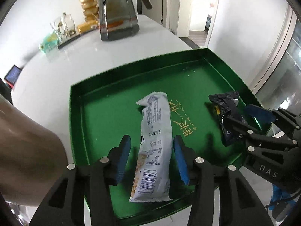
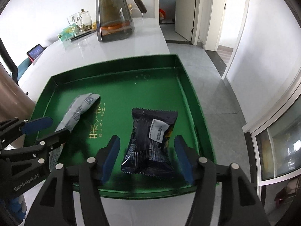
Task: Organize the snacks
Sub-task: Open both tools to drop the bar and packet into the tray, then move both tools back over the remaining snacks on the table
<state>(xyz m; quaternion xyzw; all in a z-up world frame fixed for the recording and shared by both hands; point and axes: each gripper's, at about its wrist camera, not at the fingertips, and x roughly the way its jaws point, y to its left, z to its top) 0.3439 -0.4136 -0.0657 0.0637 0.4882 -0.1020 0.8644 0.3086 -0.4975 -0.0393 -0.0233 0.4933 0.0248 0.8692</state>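
Note:
A green tray point(image 1: 105, 86) point(image 2: 116, 62) with gold lettering sits on a white table. A long white snack packet point(image 1: 156, 146) point(image 2: 77, 111) lies in it, left of the lettering. A dark blue snack packet point(image 2: 150, 143) point(image 1: 225, 111) lies to the right. My left gripper point(image 1: 152, 158) point(image 2: 54, 128) is open, its blue pads either side of the white packet with gaps. My right gripper point(image 2: 146, 158) point(image 1: 250, 118) is open, its pads either side of the dark packet, not touching it.
A smoked-glass teapot point(image 2: 112, 17) with amber tea stands behind the tray. Glass jars point(image 2: 80, 22), gold bowls point(image 1: 90, 7) and a teal packet point(image 1: 48, 42) stand at the back left. A small screen point(image 2: 35, 52) sits at the table's left edge. The table's right edge drops to the floor.

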